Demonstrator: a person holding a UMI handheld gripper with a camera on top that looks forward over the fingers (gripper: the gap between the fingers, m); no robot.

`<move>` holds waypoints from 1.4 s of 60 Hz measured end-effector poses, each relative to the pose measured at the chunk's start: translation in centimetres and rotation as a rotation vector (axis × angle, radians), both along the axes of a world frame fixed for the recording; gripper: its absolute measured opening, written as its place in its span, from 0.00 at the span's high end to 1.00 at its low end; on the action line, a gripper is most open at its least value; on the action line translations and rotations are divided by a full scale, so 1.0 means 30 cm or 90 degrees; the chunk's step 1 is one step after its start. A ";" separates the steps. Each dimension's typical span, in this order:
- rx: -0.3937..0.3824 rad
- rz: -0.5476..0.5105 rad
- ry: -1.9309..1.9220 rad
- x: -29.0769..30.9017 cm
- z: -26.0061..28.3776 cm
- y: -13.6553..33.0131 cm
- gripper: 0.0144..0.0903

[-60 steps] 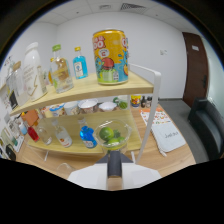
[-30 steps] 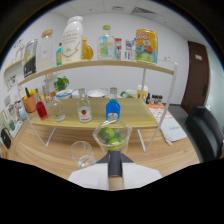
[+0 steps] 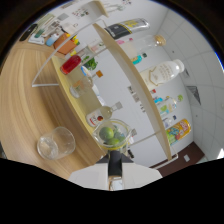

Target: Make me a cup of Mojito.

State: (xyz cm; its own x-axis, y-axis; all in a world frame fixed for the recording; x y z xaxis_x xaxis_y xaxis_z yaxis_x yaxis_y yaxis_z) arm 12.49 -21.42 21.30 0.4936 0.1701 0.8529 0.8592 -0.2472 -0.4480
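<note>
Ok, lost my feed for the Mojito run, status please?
Gripper shut on clear cup of green lime pieces, tilted hard. Empty clear glass stands apart on the wooden table. Nothing between them.

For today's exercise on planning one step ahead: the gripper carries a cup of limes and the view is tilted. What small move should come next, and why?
Probably keep tipping the lime cup toward the empty glass on the table. The gripper holds the cup rolled over, with the glass just beside and below it, so the limes look meant to drop in there.

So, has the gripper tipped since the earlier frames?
Yes: the gripper, holding the cup of limes, has rolled; the shelves now run steeply diagonal.
</note>
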 end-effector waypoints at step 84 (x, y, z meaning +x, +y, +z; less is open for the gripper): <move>-0.114 -0.144 0.618 0.376 -0.204 -0.157 0.98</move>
